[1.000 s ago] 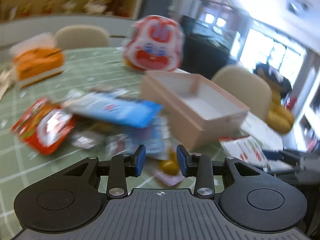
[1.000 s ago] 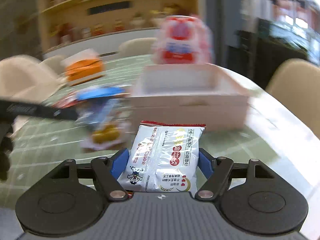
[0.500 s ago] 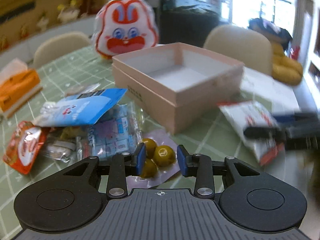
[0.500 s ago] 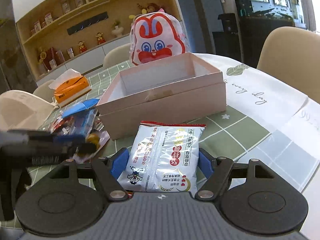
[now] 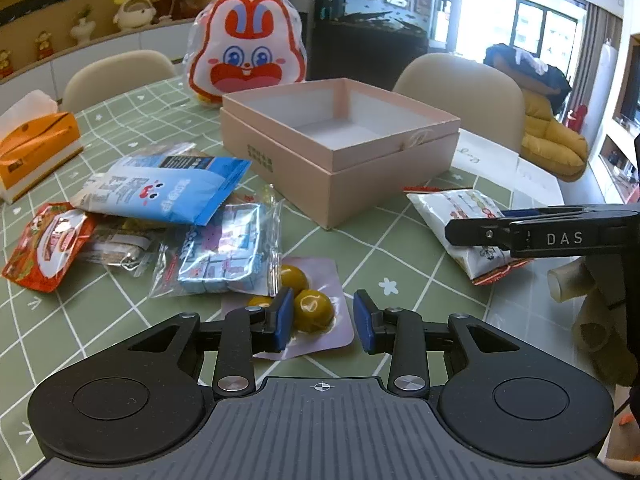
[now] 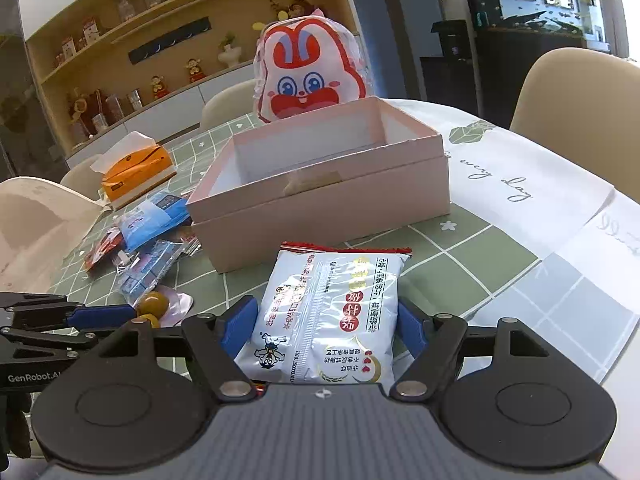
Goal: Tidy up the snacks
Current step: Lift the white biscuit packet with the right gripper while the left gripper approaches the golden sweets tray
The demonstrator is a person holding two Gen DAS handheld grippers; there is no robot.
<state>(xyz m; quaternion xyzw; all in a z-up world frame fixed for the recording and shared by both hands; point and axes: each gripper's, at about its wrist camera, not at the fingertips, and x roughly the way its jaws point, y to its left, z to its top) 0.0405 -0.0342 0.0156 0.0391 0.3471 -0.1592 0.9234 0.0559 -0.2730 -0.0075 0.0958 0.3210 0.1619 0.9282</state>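
Since a second ago the left gripper has slid in over the olive pack, which lies between its half-open jaws, not yet pinched. Right gripper clamps a white packet just short of the empty box.

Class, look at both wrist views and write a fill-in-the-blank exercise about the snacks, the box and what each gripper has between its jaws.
1. The right gripper is shut on a ____ snack packet.
2. The pink box holds ____ snacks.
3. The left gripper has its jaws open around a pack of ____ balls.
4. The rabbit-face bag stands ____ the box.

Missing words: white; no; yellow; behind
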